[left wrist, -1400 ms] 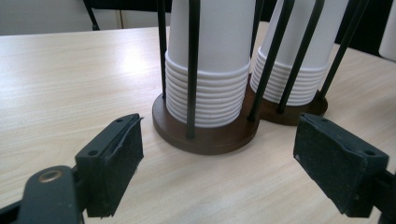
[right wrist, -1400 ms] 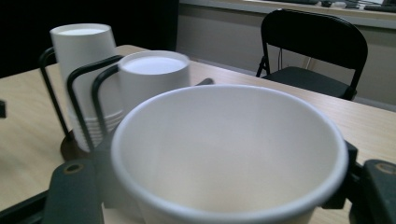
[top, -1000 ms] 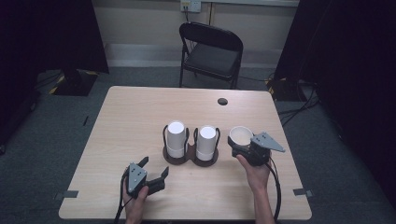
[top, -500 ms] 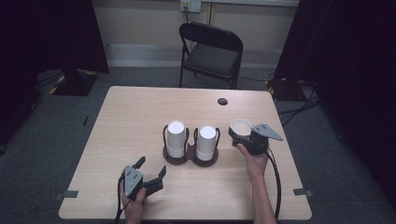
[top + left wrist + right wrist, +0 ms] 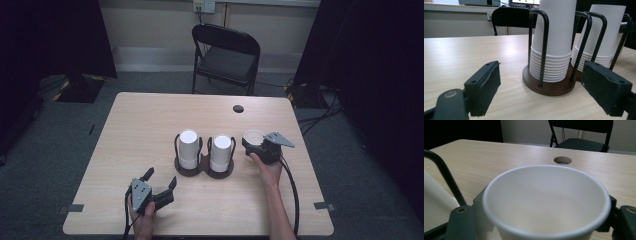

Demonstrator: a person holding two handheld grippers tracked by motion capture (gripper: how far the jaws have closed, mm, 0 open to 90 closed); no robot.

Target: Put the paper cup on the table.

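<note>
The right tool (image 5: 262, 148), jaws just easing apart around an upright paper cup (image 5: 546, 202) just right of the cup rack (image 5: 205, 167) on the desk (image 5: 150, 125), could tip it if pulled away crookedly, while the left tool (image 5: 160, 185) rests spread wide, empty.

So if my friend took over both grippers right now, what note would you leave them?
Right gripper: its jaws sit on either side of one upright white paper cup, open end up, just right of the cup holder; the jaws have just been opening, so the grip may be loosening.
Left gripper: jaws open, nothing between them, low over the near left part of the table.
The brown cup holder holds two stacks of upside-down white cups.
Done: one cup is out and upright.
Left: probably let go of it and check it stands by itself.
</note>
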